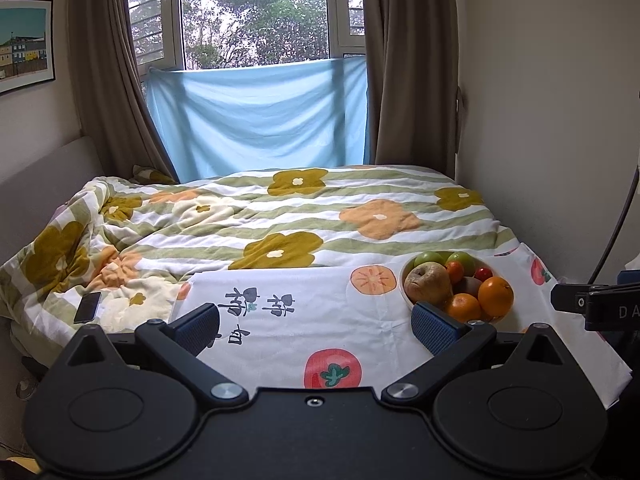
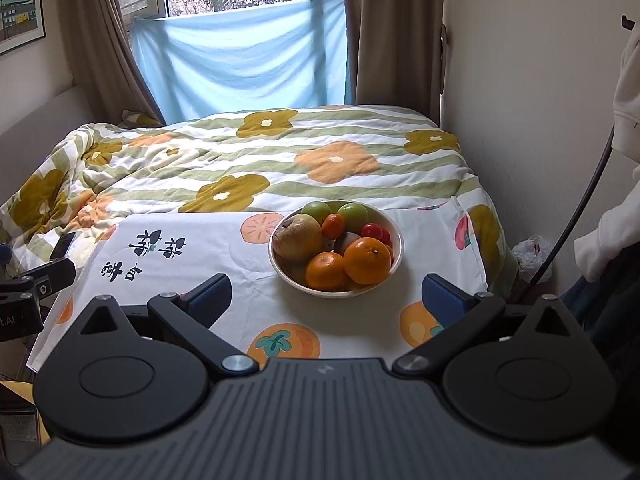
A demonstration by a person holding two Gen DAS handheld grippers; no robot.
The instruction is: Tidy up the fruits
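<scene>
1. Surface: a white cloth (image 2: 224, 248) printed with persimmons and dark characters lies over the near end of a bed; a flowered quilt (image 2: 280, 160) covers the rest up to the window.
2. A white bowl (image 2: 394, 256) sits on the cloth toward its right edge, near the far border where the cloth meets the quilt.
3. Bowl contents: one large orange (image 2: 367, 260) and a smaller orange (image 2: 326, 271) at the near rim, touching; a brownish apple (image 2: 298, 237) on the left; two green fruits (image 2: 354, 213) at the far rim; small red tomatoes (image 2: 374, 231) on the right.
4. Left gripper (image 1: 316, 322): jaws wide apart, nothing between them, over the cloth's near-centre; the bowl is just beyond its right finger.
5. Right gripper (image 2: 326, 298): jaws wide apart, empty, centred just short of the bowl's near rim.
6. A dark phone (image 1: 87, 307) rests on the quilt by the cloth's left edge.
</scene>
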